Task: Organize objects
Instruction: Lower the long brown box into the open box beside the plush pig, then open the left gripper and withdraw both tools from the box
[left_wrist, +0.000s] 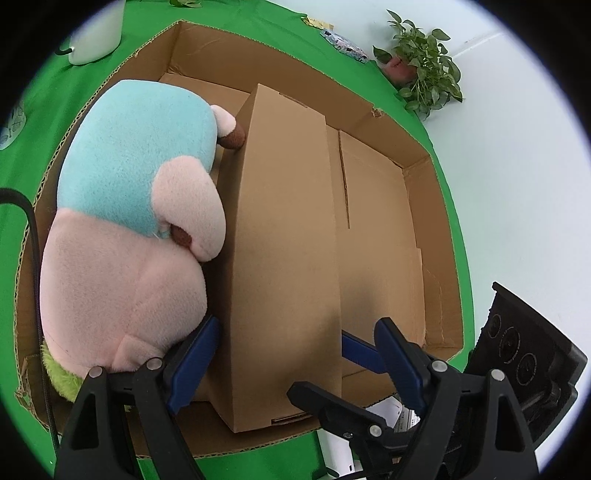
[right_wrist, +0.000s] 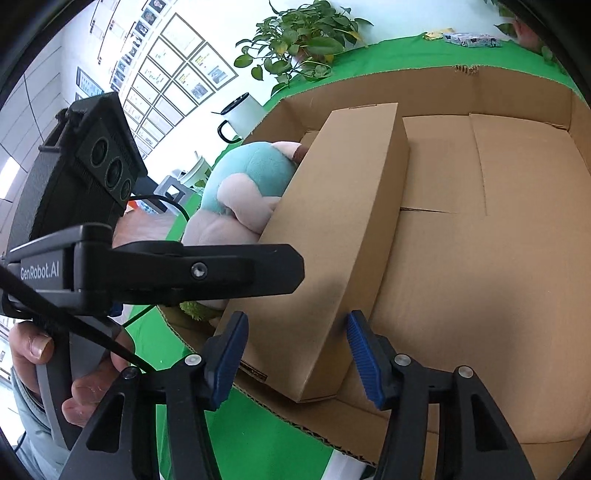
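Observation:
A long closed cardboard carton (left_wrist: 284, 240) stands inside a large open cardboard box (left_wrist: 417, 206), next to a pink and turquoise plush toy (left_wrist: 129, 206) on its left. My left gripper (left_wrist: 295, 350) is open, its blue pads on either side of the carton's near end. My right gripper (right_wrist: 297, 350) is open too and straddles the same carton (right_wrist: 332, 236) from the right; one of its fingers (left_wrist: 360, 349) shows in the left wrist view. The plush (right_wrist: 243, 184) lies behind the carton in the right wrist view.
The big box (right_wrist: 498, 229) sits on a green cloth (left_wrist: 48, 110). A white enamel mug (right_wrist: 240, 114), potted plants (left_wrist: 424, 62) (right_wrist: 303, 40) and small packets (right_wrist: 472, 38) stand near the table's far edge. The box floor right of the carton is bare.

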